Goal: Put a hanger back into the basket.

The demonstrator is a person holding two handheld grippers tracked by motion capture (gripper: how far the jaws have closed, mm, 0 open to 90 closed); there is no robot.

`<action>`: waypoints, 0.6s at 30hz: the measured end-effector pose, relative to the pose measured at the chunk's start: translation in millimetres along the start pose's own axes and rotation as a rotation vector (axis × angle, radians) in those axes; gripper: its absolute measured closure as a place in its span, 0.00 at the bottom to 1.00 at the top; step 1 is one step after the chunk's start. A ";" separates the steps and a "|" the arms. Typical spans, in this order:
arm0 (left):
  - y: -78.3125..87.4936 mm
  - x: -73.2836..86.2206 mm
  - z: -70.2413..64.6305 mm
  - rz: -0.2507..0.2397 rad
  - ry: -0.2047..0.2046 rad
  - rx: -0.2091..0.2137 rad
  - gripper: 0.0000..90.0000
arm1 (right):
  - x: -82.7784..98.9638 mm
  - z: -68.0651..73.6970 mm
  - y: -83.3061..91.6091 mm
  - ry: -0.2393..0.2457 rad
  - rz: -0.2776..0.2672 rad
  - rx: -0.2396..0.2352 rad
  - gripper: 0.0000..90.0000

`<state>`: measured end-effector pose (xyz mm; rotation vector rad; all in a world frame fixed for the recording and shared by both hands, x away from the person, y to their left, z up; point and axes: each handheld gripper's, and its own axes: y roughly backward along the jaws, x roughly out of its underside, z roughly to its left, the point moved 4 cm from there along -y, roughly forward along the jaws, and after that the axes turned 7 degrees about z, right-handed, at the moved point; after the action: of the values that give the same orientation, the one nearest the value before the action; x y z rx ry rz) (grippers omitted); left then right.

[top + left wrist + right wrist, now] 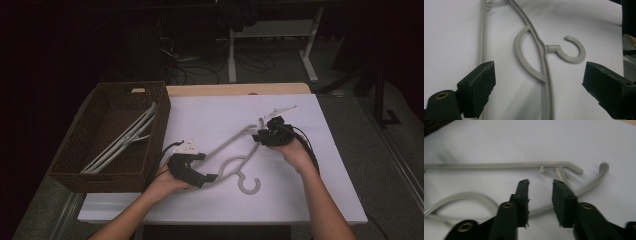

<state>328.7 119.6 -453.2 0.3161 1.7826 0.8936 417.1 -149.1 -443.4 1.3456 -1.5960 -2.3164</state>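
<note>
At frame centre, the left gripper (212, 177) gapes wide over the grey hanger (235, 150), holding nothing; the right gripper (261, 134), half-closed, straddles its arm without pinching.

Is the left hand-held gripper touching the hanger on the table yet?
Apart. In the left gripper view, the left hand-held gripper has its jaws spread wide, and the grey hanger lies between them on the white table with clear gaps to both pads.

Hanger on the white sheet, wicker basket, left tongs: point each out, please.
hanger (248, 185): high view, on its hook, lying on the sheet.
wicker basket (161, 120): high view, on its right wall.
left tongs (537, 82): left gripper view, midway between the fingertips, jaws wide apart over the hanger.
</note>
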 end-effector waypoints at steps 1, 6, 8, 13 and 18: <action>-0.3 1.4 -1.1 0.004 -0.008 0.001 0.10 | -5.0 -1.8 -4.2 0.004 0.006 0.004 0.82; -3.0 1.5 -4.8 0.000 -0.022 0.014 0.07 | -30.4 -11.4 -26.2 -0.006 0.043 0.027 0.99; -3.5 1.4 -5.8 -0.002 -0.025 0.016 0.04 | -36.7 -15.0 -32.8 -0.010 0.057 0.034 0.99; -2.9 1.1 -5.1 -0.004 -0.026 0.010 0.01 | -49.2 -22.2 -50.3 -0.004 0.094 0.069 0.99; -4.5 1.8 -6.0 0.009 -0.035 0.003 0.00 | -52.5 -25.5 -62.2 -0.002 0.137 0.088 0.99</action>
<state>323.5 115.1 -456.7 0.3403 1.7523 0.8868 493.0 -114.6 -460.9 1.2074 -1.7497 -2.1948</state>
